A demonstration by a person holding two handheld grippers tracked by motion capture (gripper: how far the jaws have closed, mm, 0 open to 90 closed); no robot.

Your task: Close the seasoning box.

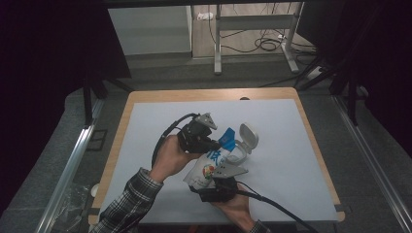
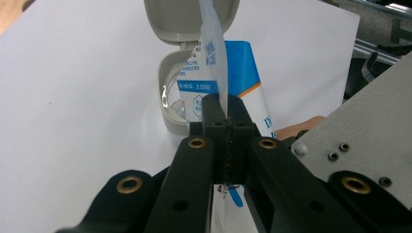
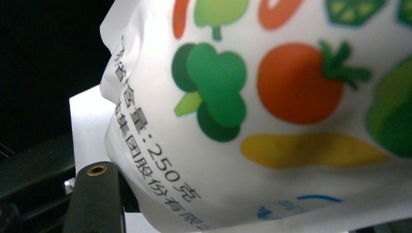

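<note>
A soft white plastic pouch carries printed cartoon vegetables: green broccoli, an orange-red tomato, a yellow strip and green leaves. Down its side runs a line of dark Chinese characters with "250" legible among them. In the left gripper view its upper part is blue and white with small blue print too fine to read, plus an orange stripe.

The left gripper has its black jaws pressed together on the pouch's thin flat top edge, which stands up between them. The right gripper sits at the pouch's lower end; one black jaw shows beside the bulging film in its own view, but I cannot tell whether it is clamped.

The pouch is held up over the middle of the worktop, a pale grey-blue sheet on a wood-edged table. Just beyond it, toward the far edge, a small rounded off-white plastic case stands open, its hinged lid upright and something shiny inside.
</note>
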